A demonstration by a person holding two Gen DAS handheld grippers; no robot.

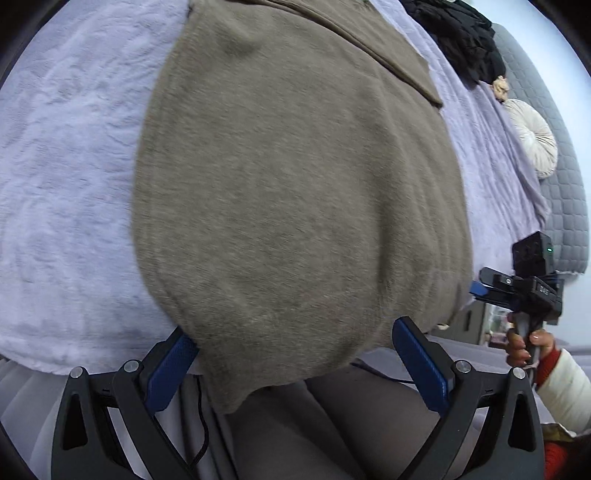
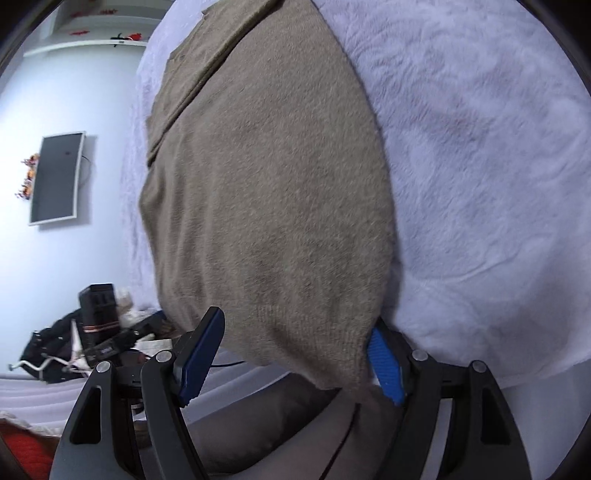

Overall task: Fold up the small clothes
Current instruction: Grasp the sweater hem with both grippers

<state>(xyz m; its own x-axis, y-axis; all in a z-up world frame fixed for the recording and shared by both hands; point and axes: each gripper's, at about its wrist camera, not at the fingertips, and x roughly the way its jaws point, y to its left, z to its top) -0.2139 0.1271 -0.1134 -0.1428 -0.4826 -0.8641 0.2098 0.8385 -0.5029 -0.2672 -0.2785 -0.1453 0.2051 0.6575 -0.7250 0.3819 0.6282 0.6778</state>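
A taupe knit garment [image 1: 295, 192] lies spread on a lavender fleece blanket [image 1: 66, 177], its near hem hanging over the bed edge. My left gripper [image 1: 295, 358] is open, its blue pads astride the hem's near corner. In the right wrist view the same garment [image 2: 266, 192] fills the middle, with a folded part at its far end. My right gripper [image 2: 295, 354] is open around the other hem corner. The right gripper also shows in the left wrist view [image 1: 524, 291], held by a hand.
A black clothes pile [image 1: 461, 33] and a round cream cushion [image 1: 535, 140] lie at the bed's far right. A grey quilted headboard [image 1: 565, 192] stands behind them. A wall screen [image 2: 55, 177] and a dark bag [image 2: 55, 354] are left of the bed.
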